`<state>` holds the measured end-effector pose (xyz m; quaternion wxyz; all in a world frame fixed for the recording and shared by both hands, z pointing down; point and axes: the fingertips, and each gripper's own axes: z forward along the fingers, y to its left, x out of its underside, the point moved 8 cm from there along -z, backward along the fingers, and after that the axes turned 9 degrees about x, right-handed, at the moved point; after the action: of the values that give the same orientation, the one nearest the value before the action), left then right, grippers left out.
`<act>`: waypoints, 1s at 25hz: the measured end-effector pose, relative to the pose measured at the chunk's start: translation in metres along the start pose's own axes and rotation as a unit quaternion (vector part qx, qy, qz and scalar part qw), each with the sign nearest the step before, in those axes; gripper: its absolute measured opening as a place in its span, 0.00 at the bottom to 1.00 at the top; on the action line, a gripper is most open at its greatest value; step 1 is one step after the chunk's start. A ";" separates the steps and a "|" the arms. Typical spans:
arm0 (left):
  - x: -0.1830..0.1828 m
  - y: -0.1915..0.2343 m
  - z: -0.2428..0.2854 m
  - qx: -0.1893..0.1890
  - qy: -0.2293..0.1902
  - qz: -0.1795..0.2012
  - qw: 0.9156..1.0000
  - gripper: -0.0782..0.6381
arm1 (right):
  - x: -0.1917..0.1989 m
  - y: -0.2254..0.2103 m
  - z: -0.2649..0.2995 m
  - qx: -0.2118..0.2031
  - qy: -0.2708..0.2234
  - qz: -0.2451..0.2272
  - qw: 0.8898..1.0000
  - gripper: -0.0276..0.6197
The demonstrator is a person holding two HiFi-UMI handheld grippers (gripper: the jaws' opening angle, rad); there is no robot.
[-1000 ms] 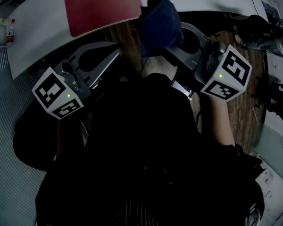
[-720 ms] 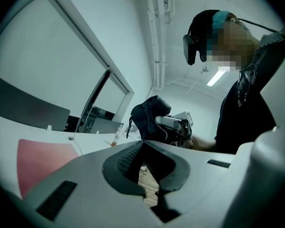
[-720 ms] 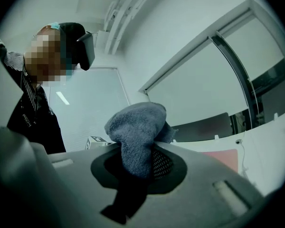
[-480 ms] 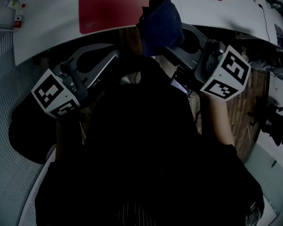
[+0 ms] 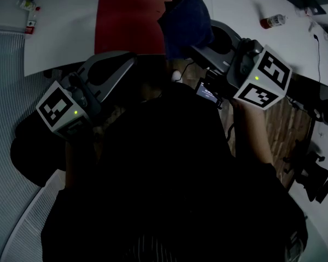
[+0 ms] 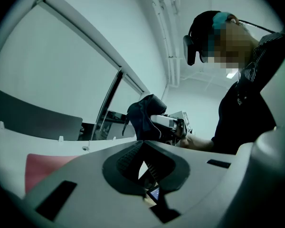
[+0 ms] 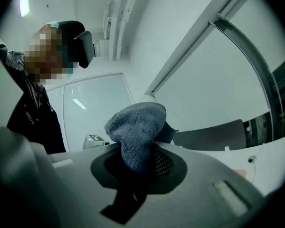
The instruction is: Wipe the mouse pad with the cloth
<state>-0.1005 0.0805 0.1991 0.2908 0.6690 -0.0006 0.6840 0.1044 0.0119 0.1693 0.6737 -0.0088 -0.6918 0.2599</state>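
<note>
The red mouse pad lies on the white table at the top of the head view. My right gripper is shut on a dark blue cloth, which hangs bunched over the pad's right edge. In the right gripper view the cloth bulges out from between the jaws. My left gripper is shut and holds nothing, just short of the table's near edge, below the pad. The left gripper view shows the pad low on the left and the cloth ahead.
A small bottle lies on the table to the right of the cloth. Another small bottle sits at the far left corner. A small lit screen shows below the right gripper. Black gear stands on the wooden floor at the right.
The table and pad have slid lower in the head view, so both grippers now sit closer to them. The cloth now overlaps the pad's right edge. Both grips are unchanged.
</note>
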 end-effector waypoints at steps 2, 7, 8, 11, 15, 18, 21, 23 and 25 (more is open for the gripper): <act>-0.008 0.012 0.019 -0.013 0.003 -0.003 1.000 0.12 | -0.009 -0.028 0.000 -0.014 0.001 0.009 1.000 0.15; -0.013 0.033 0.047 -0.058 0.027 -0.018 0.998 0.12 | -0.021 -0.075 0.008 -0.050 0.005 0.019 0.999 0.15; -0.015 0.036 0.053 -0.065 0.032 -0.019 0.997 0.12 | -0.023 -0.083 0.007 -0.056 0.006 0.021 0.998 0.15; -0.022 0.041 0.078 -0.078 0.044 -0.020 0.996 0.12 | -0.027 -0.107 0.001 -0.070 0.011 0.029 0.997 0.15; -0.032 0.058 0.098 -0.093 0.057 -0.026 0.994 0.12 | -0.028 -0.137 0.002 -0.080 0.017 0.047 0.996 0.15; -0.029 0.069 0.102 -0.085 0.065 -0.045 0.993 0.12 | -0.024 -0.149 0.007 -0.079 0.020 0.062 0.995 0.15; -0.016 0.074 0.107 -0.079 0.066 -0.074 0.992 0.12 | -0.017 -0.154 0.007 -0.073 0.027 0.070 0.995 0.15; -0.011 0.080 0.109 -0.090 0.055 -0.083 0.991 0.12 | -0.014 -0.158 0.004 -0.066 0.027 0.064 0.995 0.15; -0.011 0.092 0.111 -0.095 0.038 -0.086 0.991 0.12 | -0.012 -0.162 0.003 -0.046 0.033 0.062 0.996 0.15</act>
<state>-0.0367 -0.0435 0.2362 0.4106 0.6093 0.0031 0.6784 0.1574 -0.1335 0.2182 0.6774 -0.0910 -0.6786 0.2690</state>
